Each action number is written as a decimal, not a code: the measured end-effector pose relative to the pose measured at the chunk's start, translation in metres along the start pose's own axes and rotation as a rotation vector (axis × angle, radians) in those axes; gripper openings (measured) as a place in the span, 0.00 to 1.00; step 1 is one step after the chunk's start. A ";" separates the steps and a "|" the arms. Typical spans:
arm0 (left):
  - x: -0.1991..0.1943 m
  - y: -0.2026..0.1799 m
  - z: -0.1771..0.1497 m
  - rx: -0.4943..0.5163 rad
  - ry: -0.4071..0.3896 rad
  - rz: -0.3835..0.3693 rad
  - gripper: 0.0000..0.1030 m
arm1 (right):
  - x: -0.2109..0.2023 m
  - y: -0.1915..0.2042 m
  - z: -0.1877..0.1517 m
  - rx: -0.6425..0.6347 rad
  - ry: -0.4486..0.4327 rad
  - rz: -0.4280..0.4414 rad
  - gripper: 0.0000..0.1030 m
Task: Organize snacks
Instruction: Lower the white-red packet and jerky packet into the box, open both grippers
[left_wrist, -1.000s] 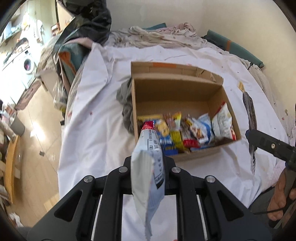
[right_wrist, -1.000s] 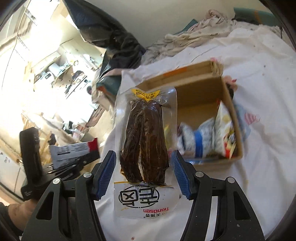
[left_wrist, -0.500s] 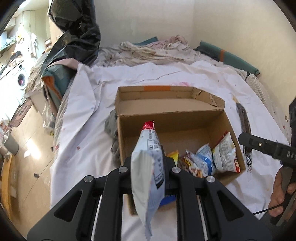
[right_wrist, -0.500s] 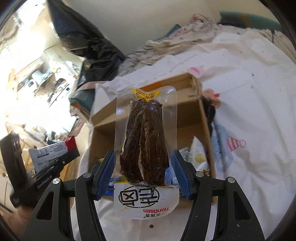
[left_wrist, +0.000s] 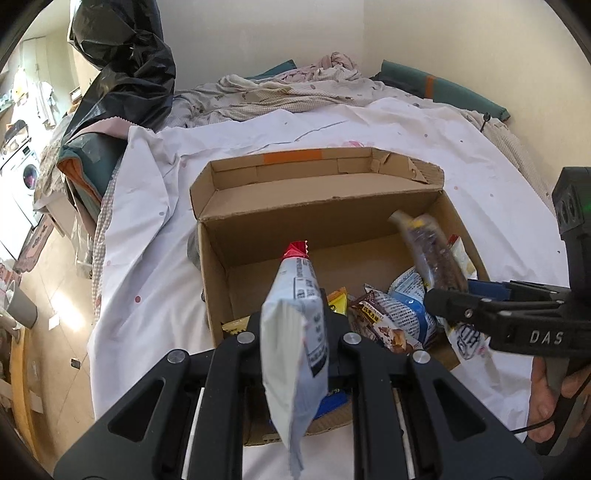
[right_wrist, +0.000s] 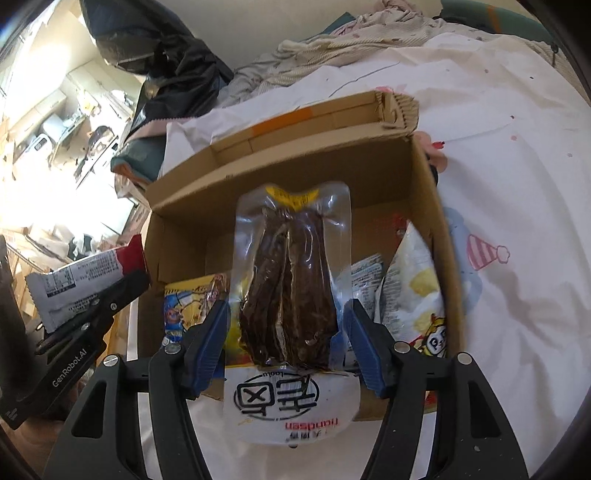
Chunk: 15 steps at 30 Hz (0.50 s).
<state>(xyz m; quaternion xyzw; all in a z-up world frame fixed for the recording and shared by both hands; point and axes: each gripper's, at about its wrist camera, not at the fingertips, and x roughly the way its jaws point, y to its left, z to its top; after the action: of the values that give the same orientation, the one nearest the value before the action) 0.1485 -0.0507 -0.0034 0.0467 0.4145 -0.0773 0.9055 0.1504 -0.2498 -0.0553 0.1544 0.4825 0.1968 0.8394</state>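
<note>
Left gripper (left_wrist: 295, 332) pinching white wrapper (left_wrist: 295, 354); right gripper (right_wrist: 288, 332) clamping sausage pack (right_wrist: 291, 295); cardboard box (left_wrist: 258, 192) at 12 o'clock, black bag (left_wrist: 125, 55) at 10.

Bright daylight blows out the left background; fisheye edges curve, vignette.

A home: bed (left_wrist: 424, 122), washing machine (left_wrist: 26, 177), rumpled bedding (left_wrist: 295, 88).

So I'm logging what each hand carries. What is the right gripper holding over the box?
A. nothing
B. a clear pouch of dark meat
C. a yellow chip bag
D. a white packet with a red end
B: the right gripper holds the clear pouch between its blue jaws, above the box.
</note>
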 end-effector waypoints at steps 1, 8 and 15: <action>0.001 -0.001 -0.001 -0.003 0.005 -0.001 0.12 | 0.001 0.000 -0.001 -0.003 0.007 -0.002 0.65; 0.004 -0.001 -0.004 -0.026 0.036 -0.018 0.36 | 0.004 -0.002 -0.004 0.010 0.032 -0.003 0.65; -0.012 0.000 -0.006 -0.045 -0.018 -0.018 0.86 | -0.013 0.001 -0.002 0.013 -0.024 0.009 0.84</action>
<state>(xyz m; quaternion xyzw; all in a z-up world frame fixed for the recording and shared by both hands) 0.1362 -0.0486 0.0017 0.0218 0.4086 -0.0765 0.9093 0.1429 -0.2545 -0.0458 0.1642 0.4731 0.1955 0.8432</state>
